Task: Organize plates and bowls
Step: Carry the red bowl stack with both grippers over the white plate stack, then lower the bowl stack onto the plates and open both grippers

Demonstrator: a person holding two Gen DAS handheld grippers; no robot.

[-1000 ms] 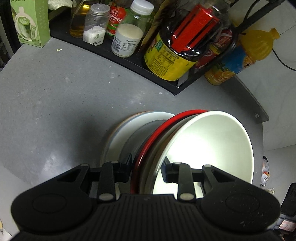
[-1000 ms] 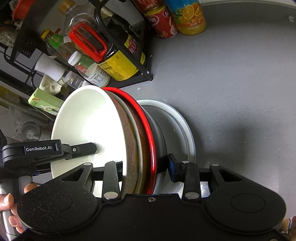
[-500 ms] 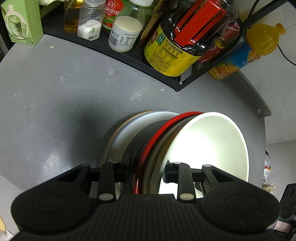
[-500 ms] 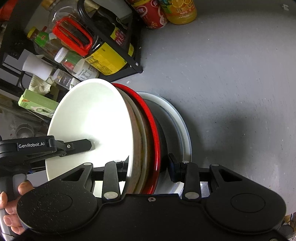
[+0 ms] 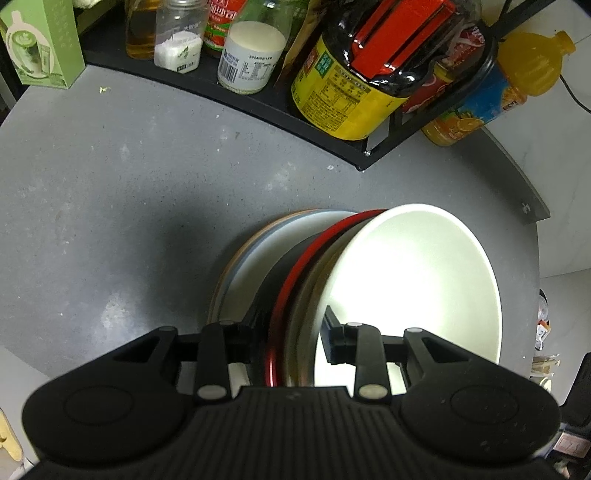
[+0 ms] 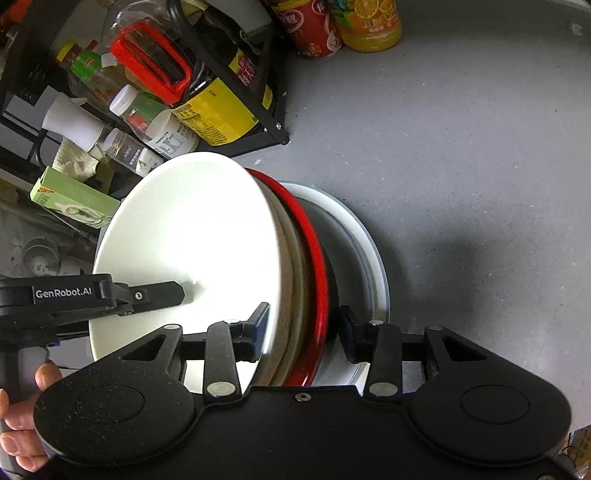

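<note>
A nested stack of bowls stands on plates on the grey counter: a white bowl on top, a beige-brown one, and a red-rimmed black bowl below. Under them lie a white plate and a tan plate edge. My left gripper is shut on the rims of the bowl stack, one finger inside the white bowl. My right gripper grips the same stack on the opposite side: white bowl, red rim, white plate. The left gripper's finger shows inside the white bowl.
A black rack at the back holds a yellow-labelled dark bottle, jars and sauce bottles. An orange juice bottle and a red can stand beside it. A green carton is at back left. The counter edge runs on the right.
Both cameras have pulled back a little from the counter, the rack sitting higher in view; the bowl stack stays gripped by both grippers and appears slightly raised and tilted over the plates.
</note>
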